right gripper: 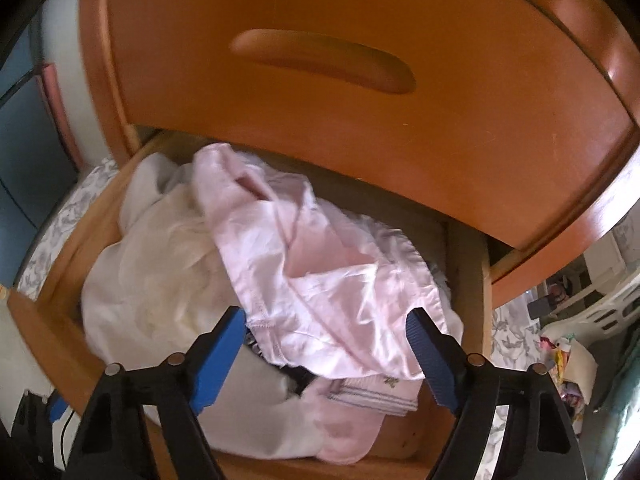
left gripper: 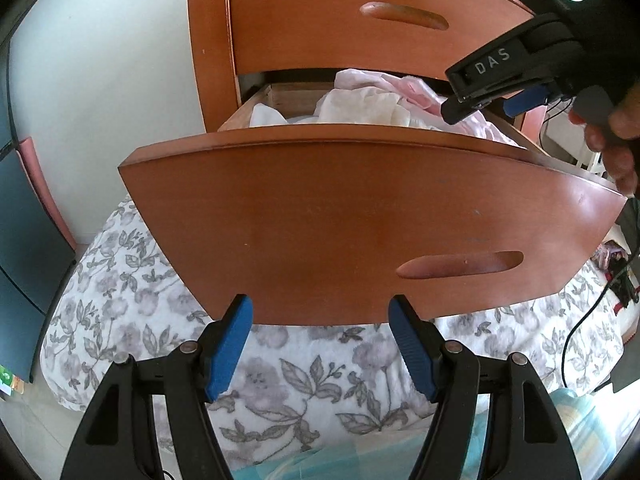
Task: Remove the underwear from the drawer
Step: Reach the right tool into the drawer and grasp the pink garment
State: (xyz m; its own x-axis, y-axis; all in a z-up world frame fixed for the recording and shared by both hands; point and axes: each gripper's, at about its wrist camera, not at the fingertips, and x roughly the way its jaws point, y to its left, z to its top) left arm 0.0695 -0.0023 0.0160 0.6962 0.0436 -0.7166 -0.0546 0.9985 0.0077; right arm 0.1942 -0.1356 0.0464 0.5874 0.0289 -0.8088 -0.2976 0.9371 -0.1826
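1. Underwear (right gripper: 320, 264): pink, thin, crumpled, light and limp; heaped on white clothes in open drawer (left gripper: 360, 224).
2. Likely slippery; best pinched at near stitched hem, where folds bunch.
3. Right tongs (right gripper: 326, 320) wide, straddling that hem, not yet pinching.
4. Left tongs (left gripper: 320, 312) empty, gap fairly narrow, near drawer front.

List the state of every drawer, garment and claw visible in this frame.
Lower drawer: pulled open, clothes inside.
Upper drawer: closed.
Pink underwear: crumpled on top of the pile, still in the drawer.
White garment: crumpled beside it, in the drawer.
Left claw: open, holding nothing, at the drawer front's lower edge.
Right claw: open over the pink underwear, not gripping it.
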